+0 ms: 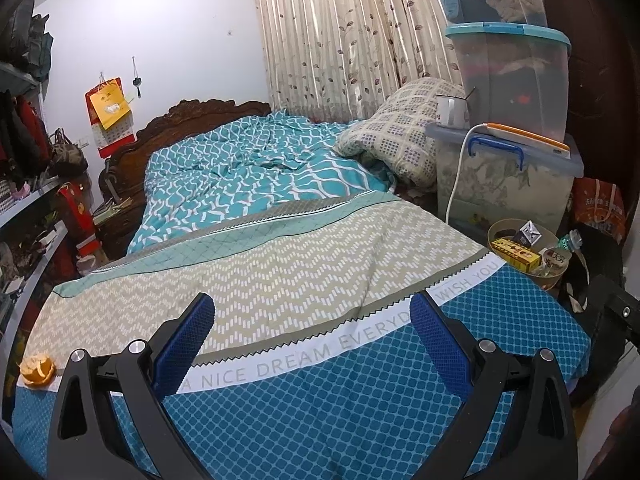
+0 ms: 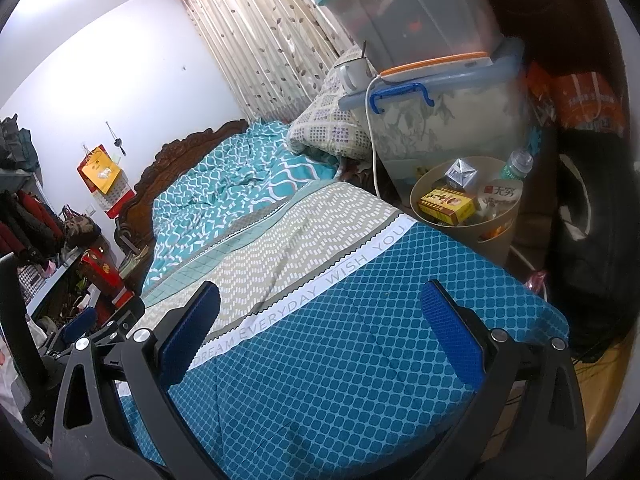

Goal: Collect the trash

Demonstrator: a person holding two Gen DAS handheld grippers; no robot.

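Bed [image 1: 280, 264] edge — orange peel [image 1: 38, 369]; grippers spread.

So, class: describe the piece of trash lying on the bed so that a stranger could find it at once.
Start at the bed and go to its foot, where a white band printed with words crosses the bedspread. Follow that band to the bed's left edge: the orange peel sits there, curled open. It is the only loose object on the cover, bright orange against blue and beige.
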